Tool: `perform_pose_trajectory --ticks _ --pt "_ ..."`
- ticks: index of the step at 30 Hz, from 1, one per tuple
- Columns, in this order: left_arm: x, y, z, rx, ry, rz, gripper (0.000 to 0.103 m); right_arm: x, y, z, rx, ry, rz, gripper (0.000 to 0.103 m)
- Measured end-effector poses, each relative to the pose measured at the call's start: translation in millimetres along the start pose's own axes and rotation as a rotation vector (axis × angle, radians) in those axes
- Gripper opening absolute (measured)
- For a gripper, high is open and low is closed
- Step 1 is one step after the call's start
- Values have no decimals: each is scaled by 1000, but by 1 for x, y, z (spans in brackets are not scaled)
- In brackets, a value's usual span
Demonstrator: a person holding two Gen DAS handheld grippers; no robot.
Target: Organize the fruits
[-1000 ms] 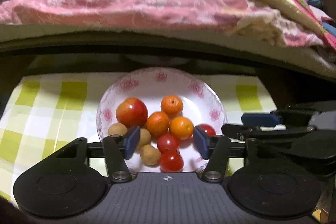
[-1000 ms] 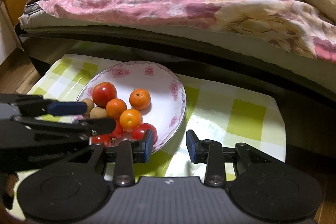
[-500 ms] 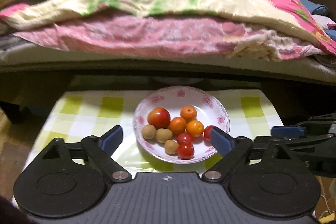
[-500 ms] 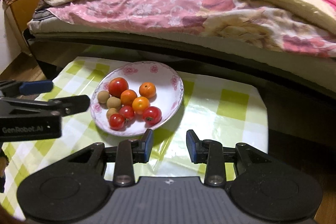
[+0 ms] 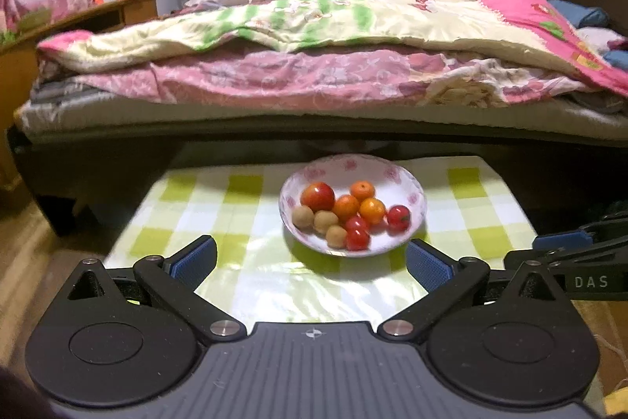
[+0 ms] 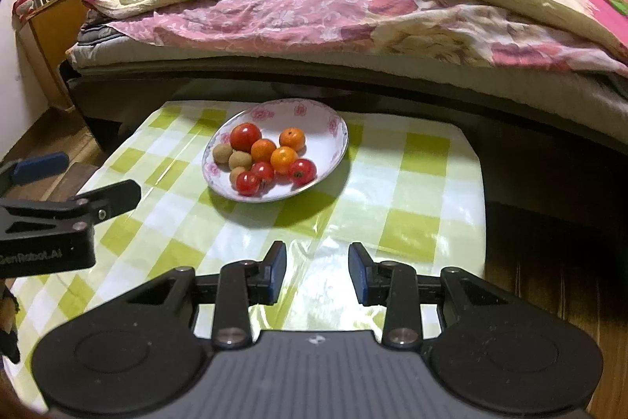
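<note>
round plate (image 5: 413, 183), fruits (image 5: 345, 214) clustered

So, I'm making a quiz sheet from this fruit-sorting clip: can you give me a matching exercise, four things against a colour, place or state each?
Things:
1. plate
2. left gripper
3. right gripper
4. tablecloth

Descriptions:
A. jaws narrowly apart, nothing between them
B. green and white checks
C. white with pink flowers, holding the fruit
D. jaws spread wide, having just been opening, nothing between them

Pairs: 1-C, 2-D, 3-A, 4-B
</note>
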State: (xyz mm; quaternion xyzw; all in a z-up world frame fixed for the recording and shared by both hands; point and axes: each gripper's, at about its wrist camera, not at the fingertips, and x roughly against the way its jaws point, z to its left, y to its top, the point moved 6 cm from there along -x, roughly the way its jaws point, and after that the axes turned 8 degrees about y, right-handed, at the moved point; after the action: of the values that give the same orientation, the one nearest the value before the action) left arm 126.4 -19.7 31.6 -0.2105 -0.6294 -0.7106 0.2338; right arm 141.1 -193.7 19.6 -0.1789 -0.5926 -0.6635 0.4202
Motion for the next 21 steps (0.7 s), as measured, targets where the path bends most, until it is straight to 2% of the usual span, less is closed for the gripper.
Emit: perform_pose_trajectory --ticks 5,11,14,17,21 --pt "7 -16 4 20 -16 40 103 8 -18 12 -4 16 15 50" --pt "35 -19 9 39 7 -17 103 19 -35 27 18 27 14 50" --pt "33 -29 6 42 -14 39 103 24 -43 30 8 38 11 50" --pt "23 -42 1 1 -2 102 103 25 -53 33 -1 39 23 50" --pt "20 -56 4 27 -14 150 103 23 -64 33 -8 37 44 50"
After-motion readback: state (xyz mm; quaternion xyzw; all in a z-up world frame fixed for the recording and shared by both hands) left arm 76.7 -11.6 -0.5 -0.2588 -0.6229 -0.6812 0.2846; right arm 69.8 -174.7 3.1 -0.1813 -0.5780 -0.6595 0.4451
